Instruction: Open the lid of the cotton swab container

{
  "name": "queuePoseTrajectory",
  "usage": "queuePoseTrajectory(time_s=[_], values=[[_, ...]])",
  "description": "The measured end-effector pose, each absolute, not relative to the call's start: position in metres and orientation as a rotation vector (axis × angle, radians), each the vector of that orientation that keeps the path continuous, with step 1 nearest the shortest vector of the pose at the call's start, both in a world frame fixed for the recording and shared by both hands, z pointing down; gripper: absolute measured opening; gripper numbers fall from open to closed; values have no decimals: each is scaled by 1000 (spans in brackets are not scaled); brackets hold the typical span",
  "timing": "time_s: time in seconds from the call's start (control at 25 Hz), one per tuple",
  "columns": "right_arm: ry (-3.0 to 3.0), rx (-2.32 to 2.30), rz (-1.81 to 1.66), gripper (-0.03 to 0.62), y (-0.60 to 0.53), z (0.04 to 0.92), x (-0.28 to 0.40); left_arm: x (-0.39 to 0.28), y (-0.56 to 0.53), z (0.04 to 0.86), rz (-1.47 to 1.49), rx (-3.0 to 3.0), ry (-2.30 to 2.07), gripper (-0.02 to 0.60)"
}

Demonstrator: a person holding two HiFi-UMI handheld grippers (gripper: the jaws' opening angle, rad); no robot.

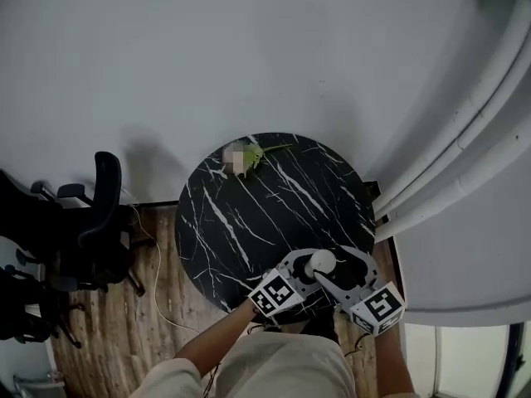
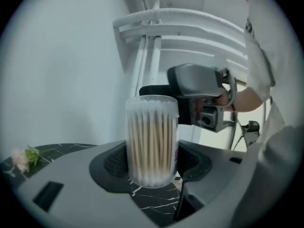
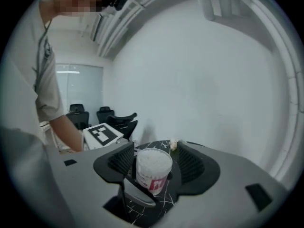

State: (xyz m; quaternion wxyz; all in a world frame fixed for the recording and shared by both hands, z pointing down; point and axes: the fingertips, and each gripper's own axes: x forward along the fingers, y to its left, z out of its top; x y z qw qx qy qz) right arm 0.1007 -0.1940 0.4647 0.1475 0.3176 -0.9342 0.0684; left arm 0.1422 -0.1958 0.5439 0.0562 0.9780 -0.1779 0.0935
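A clear cotton swab container [image 1: 321, 262] stands upright near the front edge of the round black marble table [image 1: 249, 214], its lid on. In the left gripper view the container [image 2: 152, 137], packed with swabs, fills the gap of my left gripper [image 2: 152, 167], and both pads lie against its sides. My left gripper [image 1: 305, 266] comes in from the left. My right gripper [image 1: 336, 270] reaches in from the right. In the right gripper view the container [image 3: 153, 172] sits between the jaws of my right gripper [image 3: 154, 161] with a small gap on each side.
A small flower sprig [image 1: 249, 157] lies at the table's far edge. Black office chairs [image 1: 99, 214] stand on the wooden floor to the left. White pipes [image 1: 465, 139] run along the right. The person's arm and shirt are close behind the grippers.
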Motion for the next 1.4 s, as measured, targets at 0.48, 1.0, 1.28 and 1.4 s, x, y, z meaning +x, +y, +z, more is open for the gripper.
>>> queuePoseTrajectory(time_s=[0.48, 1.0, 1.28, 1.4], values=[[-2853, 556, 178, 284, -169, 448, 76, 146, -156, 500, 202, 2998, -193, 265], [-2829, 599, 315, 282, -168, 454, 86, 150, -149, 506, 205, 3024, -143, 264], [-2904, 585, 665, 282, -173, 439, 92, 153, -150, 499, 214, 3056, -124, 262], [-2880, 612, 583, 282, -175, 439, 92, 155, -150, 499, 183, 3029, -131, 262]])
